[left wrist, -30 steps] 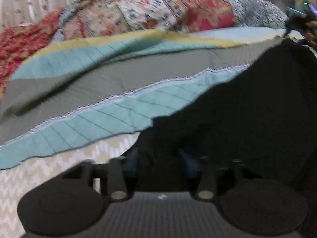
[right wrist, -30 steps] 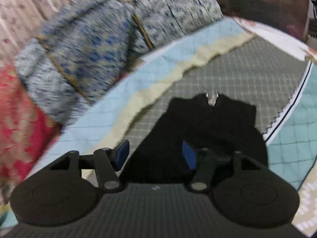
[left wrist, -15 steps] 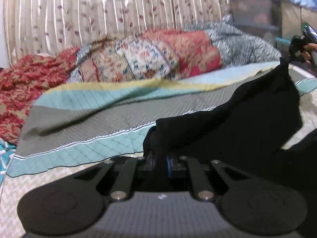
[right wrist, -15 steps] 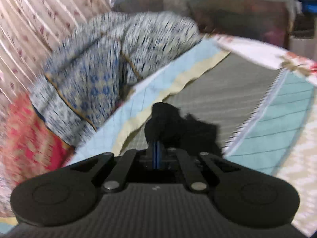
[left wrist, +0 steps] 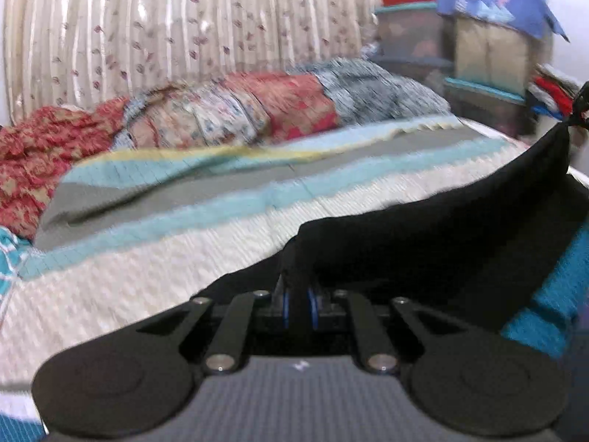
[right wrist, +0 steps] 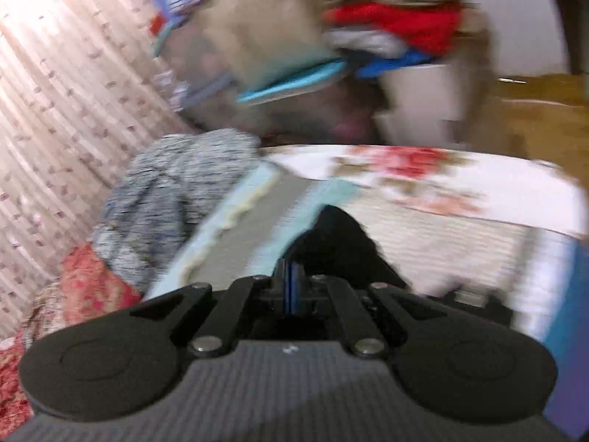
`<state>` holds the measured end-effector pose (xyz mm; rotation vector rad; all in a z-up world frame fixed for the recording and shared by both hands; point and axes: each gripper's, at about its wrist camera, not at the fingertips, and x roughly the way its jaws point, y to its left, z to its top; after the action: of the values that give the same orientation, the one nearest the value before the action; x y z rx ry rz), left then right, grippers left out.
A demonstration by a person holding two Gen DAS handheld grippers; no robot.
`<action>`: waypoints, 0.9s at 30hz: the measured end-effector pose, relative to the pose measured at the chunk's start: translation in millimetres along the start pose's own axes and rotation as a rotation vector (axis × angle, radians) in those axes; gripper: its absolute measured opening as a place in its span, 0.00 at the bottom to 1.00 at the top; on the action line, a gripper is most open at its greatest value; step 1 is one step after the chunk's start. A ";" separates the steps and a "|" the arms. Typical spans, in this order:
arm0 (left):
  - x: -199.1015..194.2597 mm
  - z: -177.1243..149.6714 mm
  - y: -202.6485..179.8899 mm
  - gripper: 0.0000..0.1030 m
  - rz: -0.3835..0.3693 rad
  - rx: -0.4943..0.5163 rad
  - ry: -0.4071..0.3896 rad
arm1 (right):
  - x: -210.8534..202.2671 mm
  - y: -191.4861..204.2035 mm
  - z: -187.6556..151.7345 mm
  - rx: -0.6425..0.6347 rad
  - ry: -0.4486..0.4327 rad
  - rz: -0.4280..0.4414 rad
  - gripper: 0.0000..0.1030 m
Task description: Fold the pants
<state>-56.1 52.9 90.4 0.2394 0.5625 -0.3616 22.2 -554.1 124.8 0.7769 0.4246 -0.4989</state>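
Both the left gripper (left wrist: 298,307) and right gripper (right wrist: 291,287) are clamped on the black pants (left wrist: 423,243), slung limp above the bed (left wrist: 184,258) toward two o'clock; soft, light cloth that probably wants pinching at its edge corners.

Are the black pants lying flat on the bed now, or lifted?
Lifted: the black pants hang stretched between the left gripper and right gripper.

Bed (left wrist: 228,228) with striped teal, grey and cream quilt. Behind it, pale floral curtain (left wrist: 184,25). Patchwork pillows (left wrist: 257,110) along bed's far edge. Stacked storage bins (left wrist: 416,33) right of curtain.
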 end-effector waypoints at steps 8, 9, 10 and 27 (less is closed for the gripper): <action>-3.8 -58.8 -34.7 0.22 -0.028 0.023 0.157 | -10.5 -103.6 -50.6 0.111 0.065 -0.226 0.41; -11.3 -60.0 -32.4 0.24 -0.031 0.008 0.147 | -16.4 -111.6 -51.6 0.150 0.044 -0.224 0.42; -19.9 -60.2 -27.9 0.28 -0.032 -0.014 0.133 | -20.7 -115.6 -51.6 0.173 0.031 -0.219 0.42; -19.2 -59.9 132.2 0.60 -0.068 -0.754 0.041 | -11.4 83.8 -156.5 -0.376 0.338 0.351 0.47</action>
<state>-47.2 197.3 68.1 -0.4999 0.7103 -0.1903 32.9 -383.1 77.0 0.5517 0.6583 0.0471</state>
